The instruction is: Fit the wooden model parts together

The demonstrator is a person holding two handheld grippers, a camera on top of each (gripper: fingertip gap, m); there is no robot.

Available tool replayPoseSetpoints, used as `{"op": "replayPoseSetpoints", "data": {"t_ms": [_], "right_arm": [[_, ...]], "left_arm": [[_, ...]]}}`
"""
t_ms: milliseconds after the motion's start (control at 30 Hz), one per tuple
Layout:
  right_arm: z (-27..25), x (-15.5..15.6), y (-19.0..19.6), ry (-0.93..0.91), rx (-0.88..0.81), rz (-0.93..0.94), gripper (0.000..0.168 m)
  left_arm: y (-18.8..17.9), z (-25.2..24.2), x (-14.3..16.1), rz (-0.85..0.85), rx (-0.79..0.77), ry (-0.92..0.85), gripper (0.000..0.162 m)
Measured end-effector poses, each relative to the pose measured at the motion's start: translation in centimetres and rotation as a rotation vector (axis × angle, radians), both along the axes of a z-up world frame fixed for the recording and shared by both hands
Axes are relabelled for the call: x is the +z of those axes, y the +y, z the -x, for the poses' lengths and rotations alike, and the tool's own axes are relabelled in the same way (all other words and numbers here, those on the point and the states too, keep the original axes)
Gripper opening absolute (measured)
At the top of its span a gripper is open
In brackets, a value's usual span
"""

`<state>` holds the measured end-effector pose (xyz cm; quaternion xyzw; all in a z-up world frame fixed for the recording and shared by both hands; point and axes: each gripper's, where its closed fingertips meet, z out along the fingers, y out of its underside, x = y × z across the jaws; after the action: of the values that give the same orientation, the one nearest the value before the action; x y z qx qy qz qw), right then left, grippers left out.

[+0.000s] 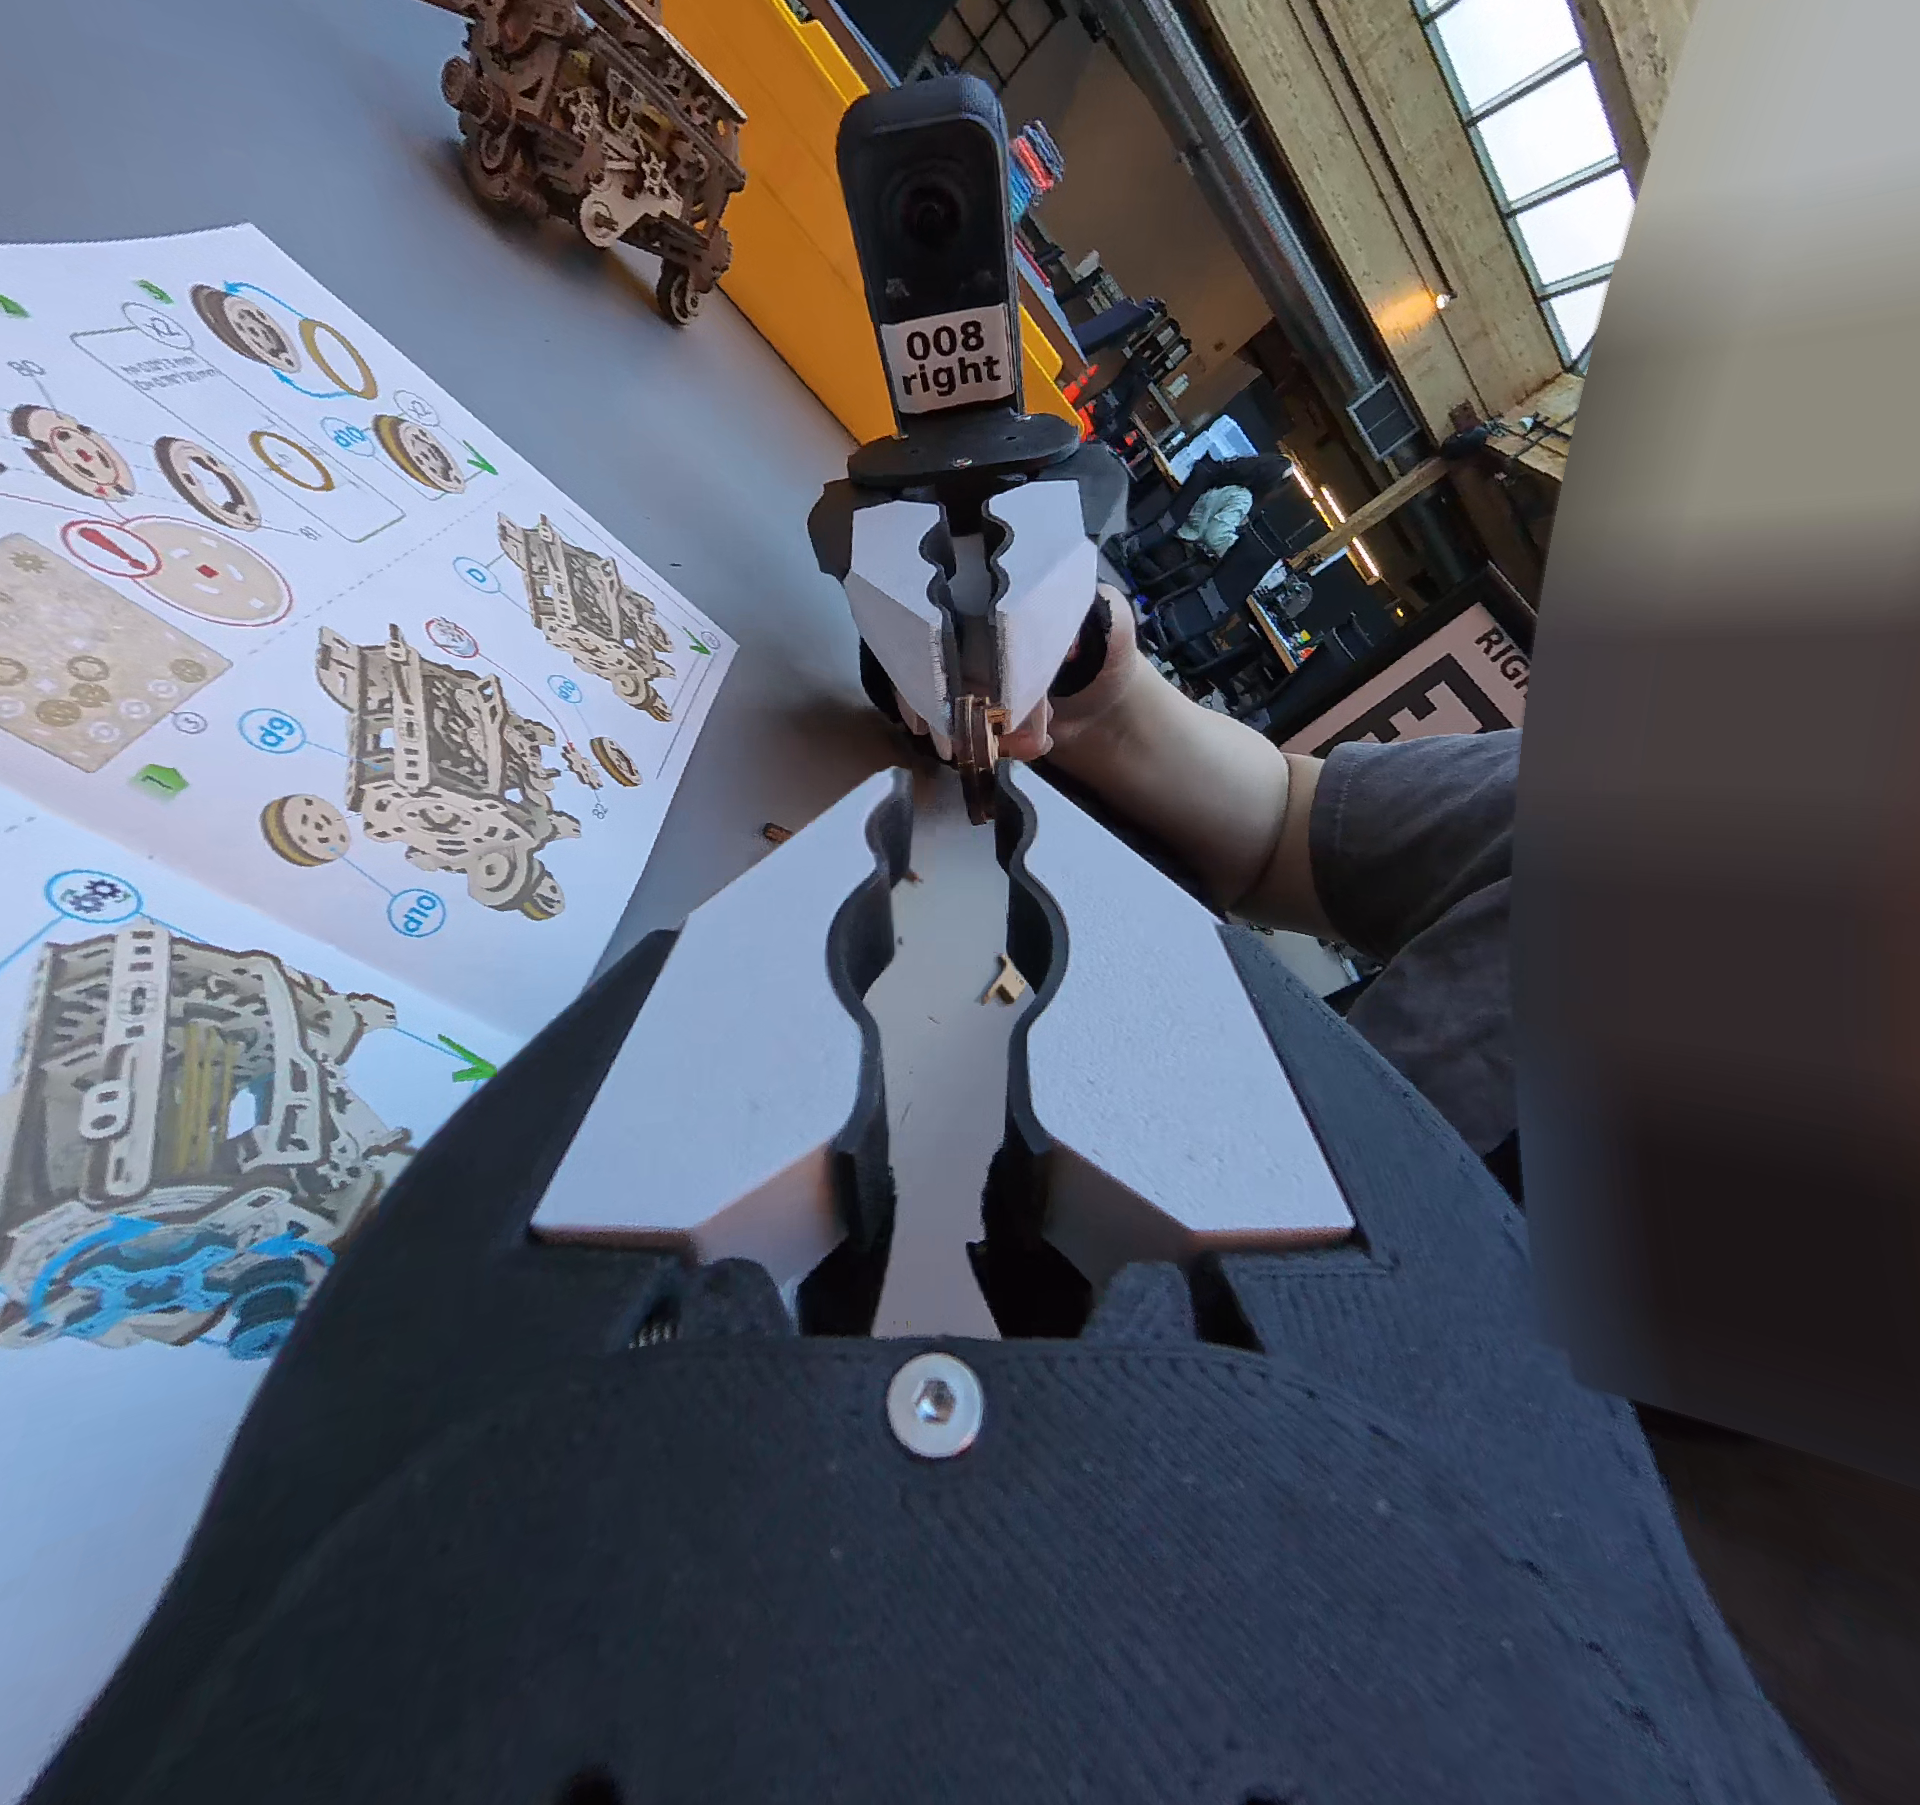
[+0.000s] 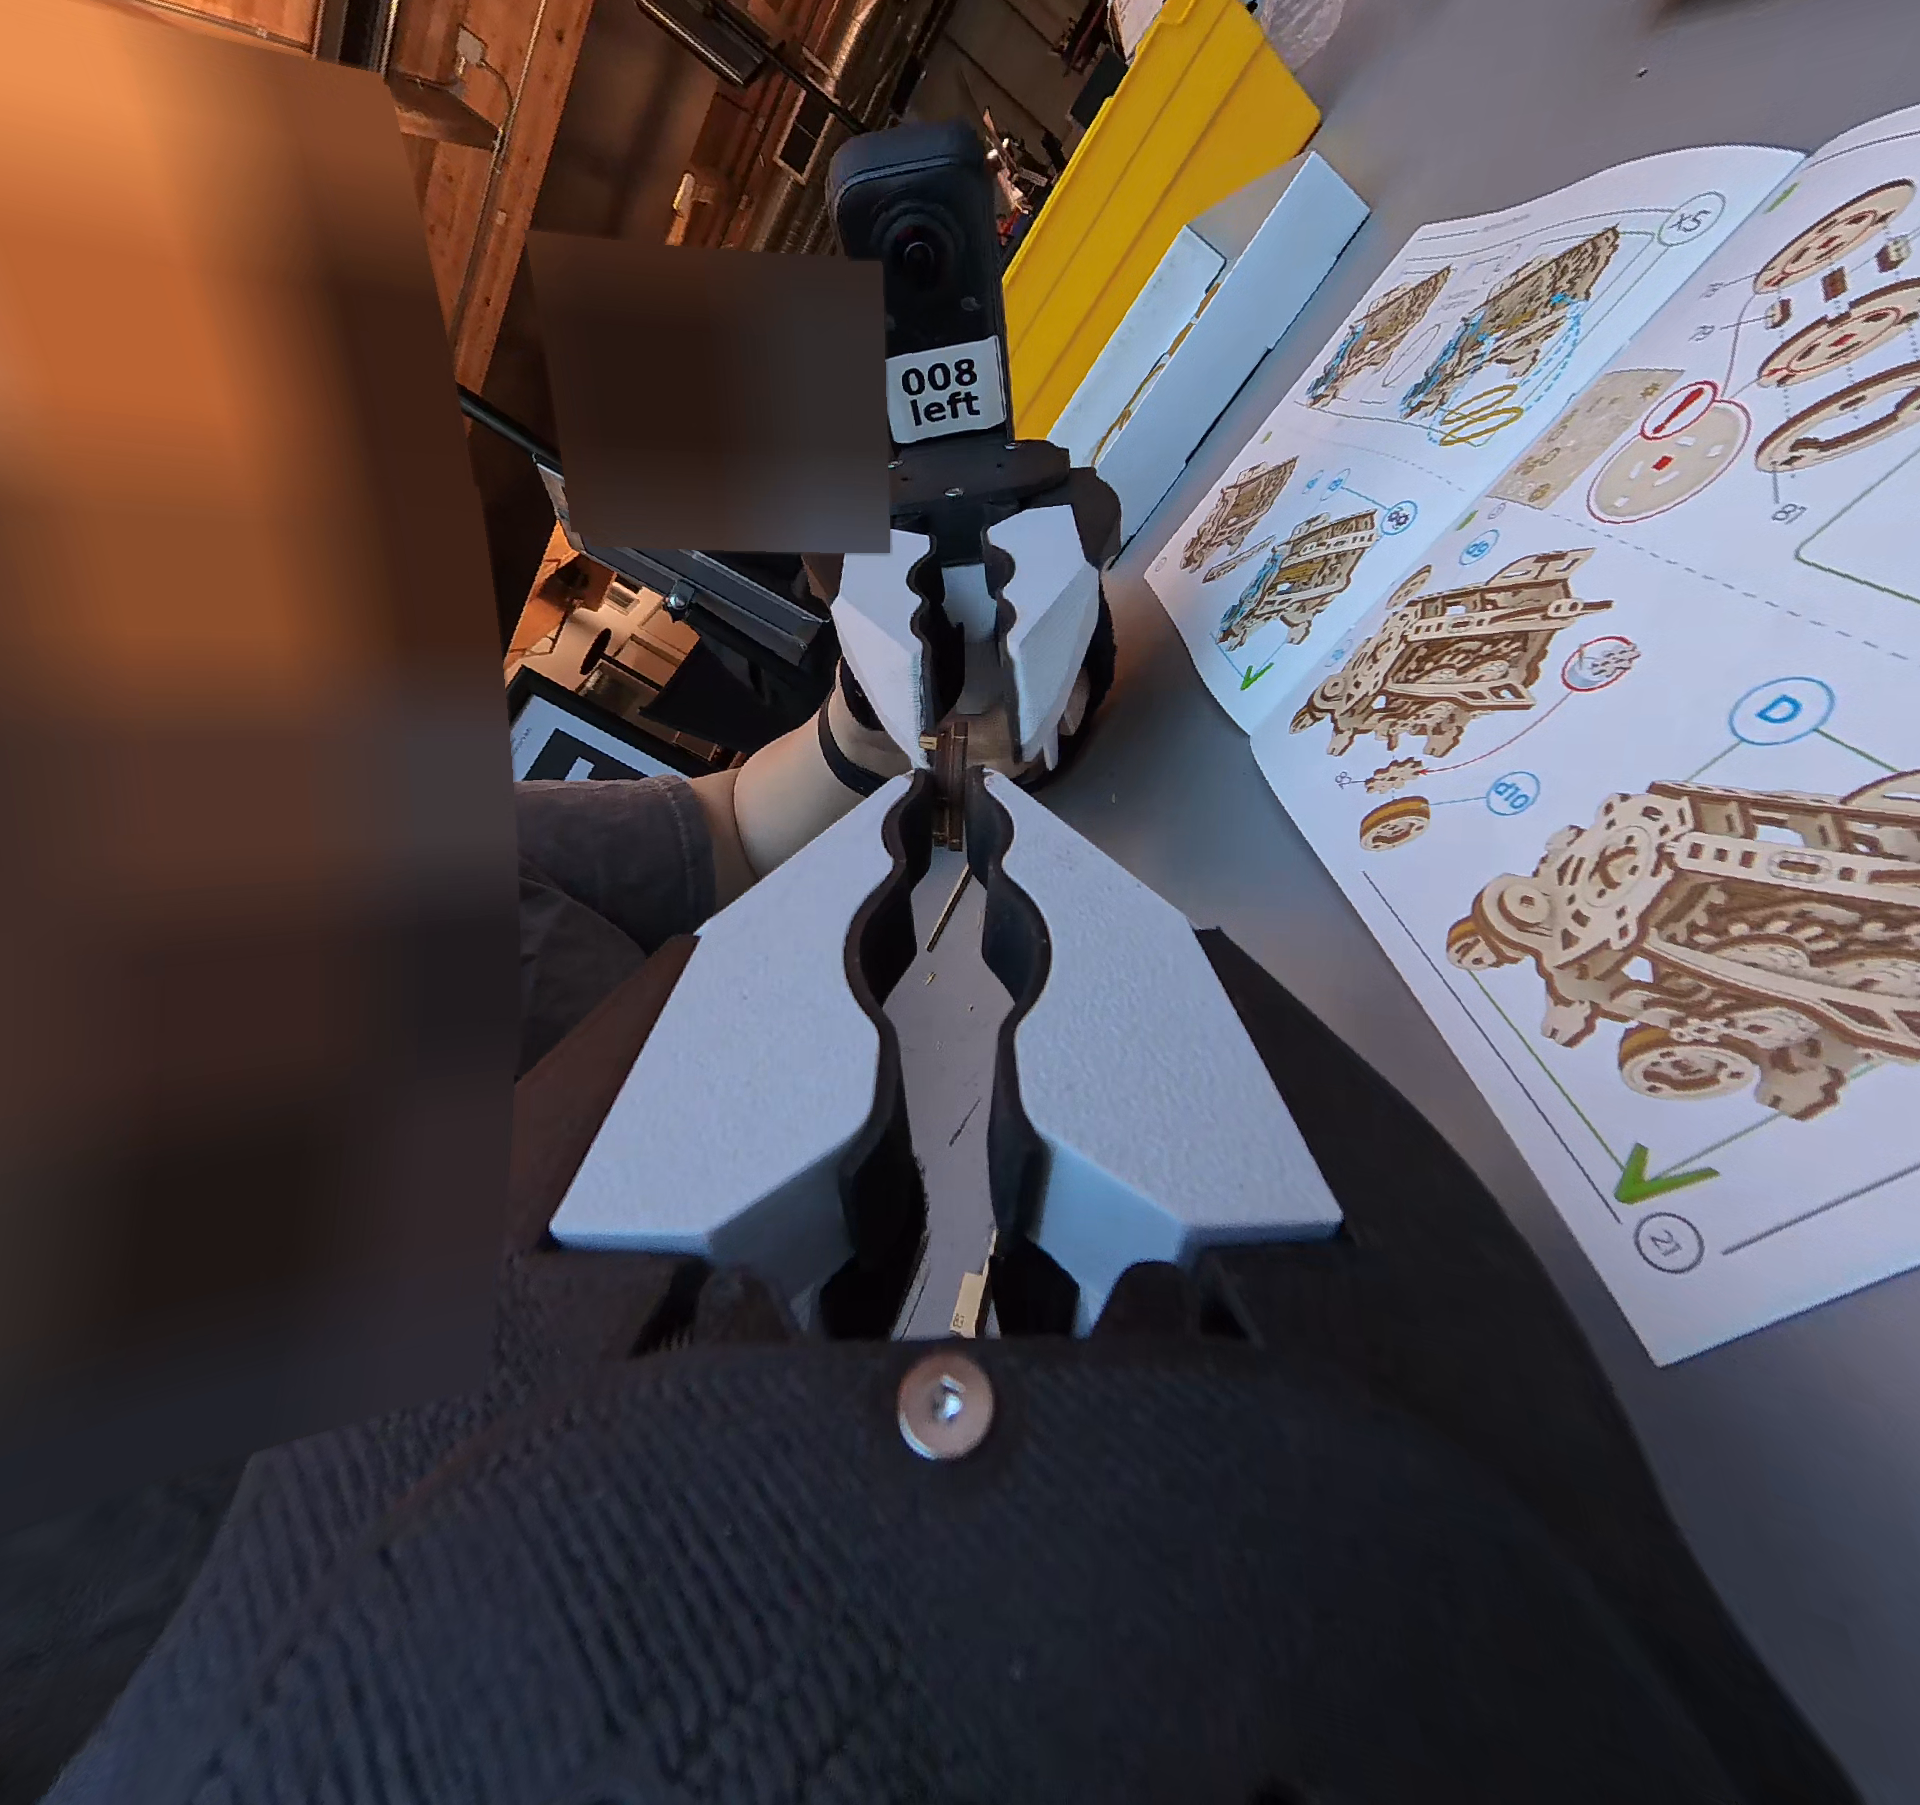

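Note:
A small round wooden part (image 1: pixel 975 753), seen edge-on, sits between the two grippers, which meet tip to tip above the grey table (image 1: pixel 260 114). My left gripper (image 1: pixel 956 784) is closed on its near end. My right gripper (image 1: pixel 971 716) faces it and pinches the far end. In the right wrist view the same part (image 2: pixel 948 799) is clamped in my right gripper (image 2: pixel 948 781), with the left gripper (image 2: pixel 945 732) opposite. The assembled wooden model (image 1: pixel 592 103) stands at the table's far side.
An open instruction booklet (image 1: pixel 312 612) (image 2: pixel 1558 716) lies beside the grippers. A yellow bin (image 1: pixel 769 145) (image 2: pixel 1143 176) stands at the table edge, with a white box (image 2: pixel 1247 301) next to it. Small wooden scraps (image 1: pixel 1003 981) lie under my left gripper. A person's forearm (image 1: pixel 1195 779) is behind the right gripper. Only a small space, under 4 cm, lies between the two pairs of fingers. From either gripper's tips it is about 25 centimeters to the assembled wooden model (image 1: pixel 592 103).

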<state>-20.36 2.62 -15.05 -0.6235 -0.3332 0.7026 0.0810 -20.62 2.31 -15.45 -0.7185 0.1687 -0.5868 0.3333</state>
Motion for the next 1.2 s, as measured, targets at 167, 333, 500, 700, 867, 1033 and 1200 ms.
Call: {"op": "replayPoseSetpoints", "data": {"t_ms": [167, 333, 500, 700, 867, 1033, 1200], "right_arm": [[-0.05, 0.04, 0.16, 0.004, -0.004, 0.010, 0.004], [-0.05, -0.05, 0.20, 0.001, -0.006, 0.012, 0.004], [-0.09, -0.04, 0.27, 0.003, -0.006, 0.018, 0.004], [-0.08, -0.03, 0.24, 0.004, -0.007, 0.018, 0.004], [-0.09, -0.06, 0.22, 0.004, -0.004, 0.019, 0.004], [-0.10, 0.07, 0.18, 0.009, -0.002, 0.020, 0.004], [-0.11, 0.14, 0.19, 0.014, -0.002, 0.019, 0.004]], "left_arm": [[0.39, 0.59, 0.47, -0.012, 0.028, -0.020, 0.011], [0.21, 0.45, 0.55, -0.003, 0.011, -0.036, 0.008], [-0.04, 0.15, 0.38, -0.004, -0.005, -0.026, 0.004], [0.04, 0.22, 0.32, -0.007, 0.001, -0.019, 0.006], [0.07, 0.22, 0.27, -0.003, 0.002, -0.019, 0.007], [0.22, 0.28, 0.22, -0.008, 0.014, -0.010, 0.012], [0.28, 0.31, 0.22, -0.011, 0.020, -0.008, 0.014]]}}
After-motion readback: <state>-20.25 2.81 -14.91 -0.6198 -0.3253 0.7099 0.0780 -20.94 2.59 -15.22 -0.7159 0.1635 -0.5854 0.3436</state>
